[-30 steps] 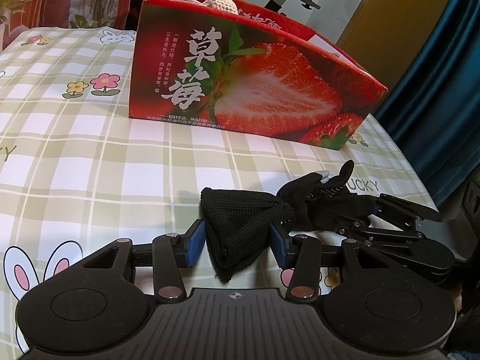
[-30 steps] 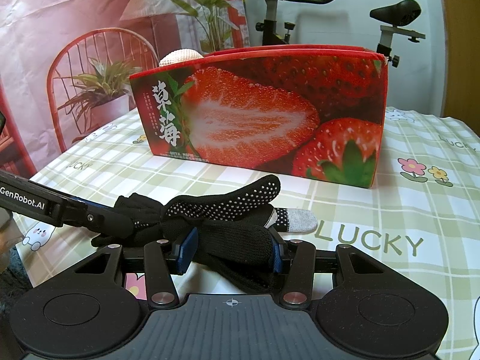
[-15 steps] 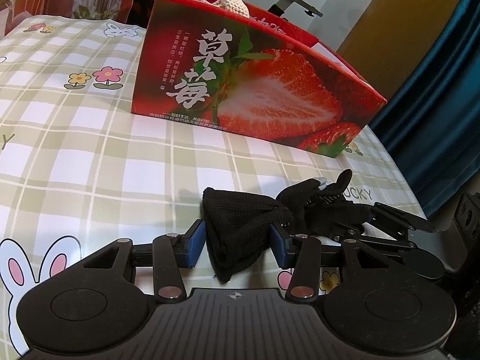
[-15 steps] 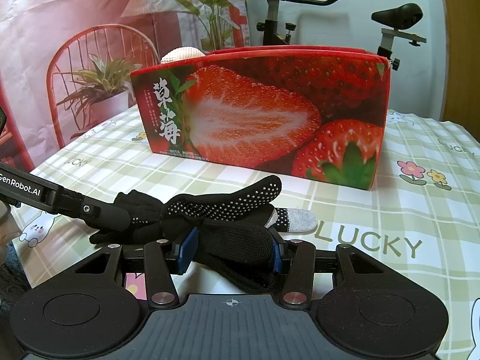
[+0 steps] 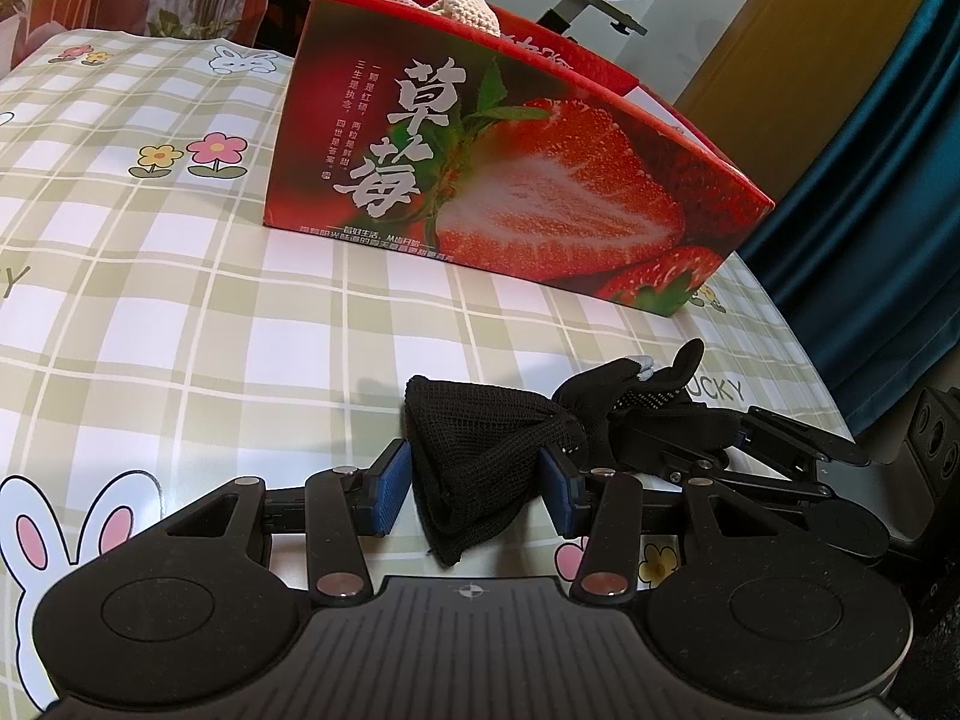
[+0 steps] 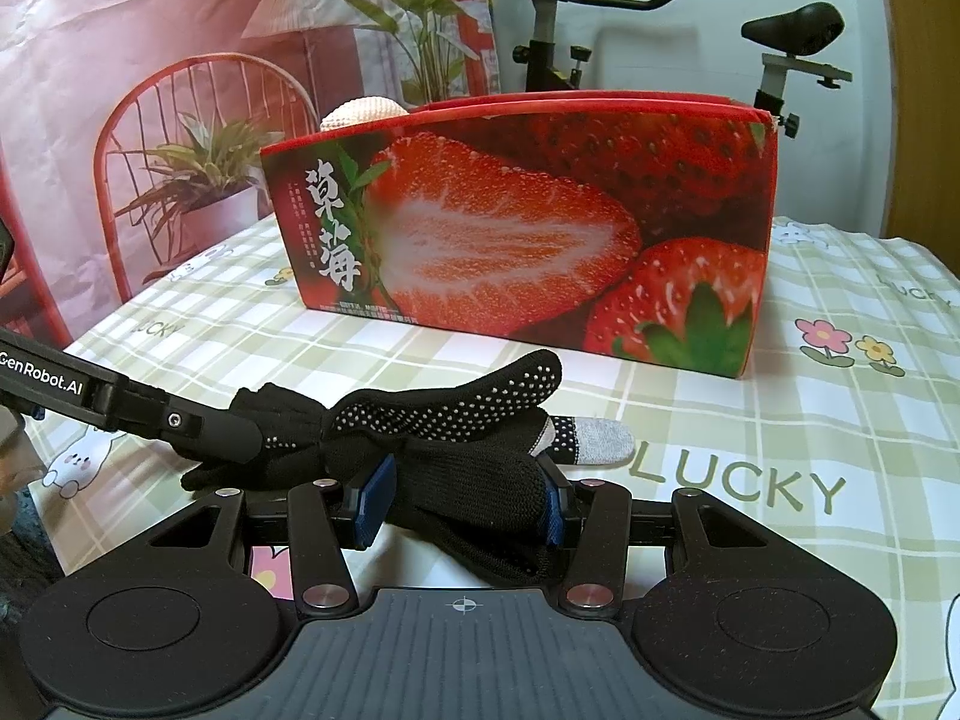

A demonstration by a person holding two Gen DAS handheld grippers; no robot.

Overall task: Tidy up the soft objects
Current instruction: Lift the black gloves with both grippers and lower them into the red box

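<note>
Very little changes across the last second: both tools keep their place and their hold on the black glove [image 5: 480,450], and only the left wrist view tips a touch, so the strawberry box [image 5: 510,168] now sits slightly differently in its frame. The left tool [image 5: 474,486] pinches the knitted cuff end between its blue pads, while the right tool [image 6: 462,501] pinches the palm end of what looks like the same glove or a stacked pair — I cannot tell which. The dotted fingers and a grey fingertip [image 6: 600,441] stretch out ahead of the right tool, lying on the desk [image 5: 180,300]. My reading is that the glove is gripped and steady, ready to be folded or lifted toward the box, which stands well ahead of both tools with a cream knitted item [image 5: 474,6] already poking above its rim. The glove is not yet in the box, so this step remains open. The desk wears a green-and-white checked cloth printed with rabbits, flowers and the word LUCKY. Beyond it stand an exercise bike [image 6: 780,42], a red wire chair [image 6: 180,120], potted plants — and a teal curtain [image 5: 870,150] off to the left tool's right.
</note>
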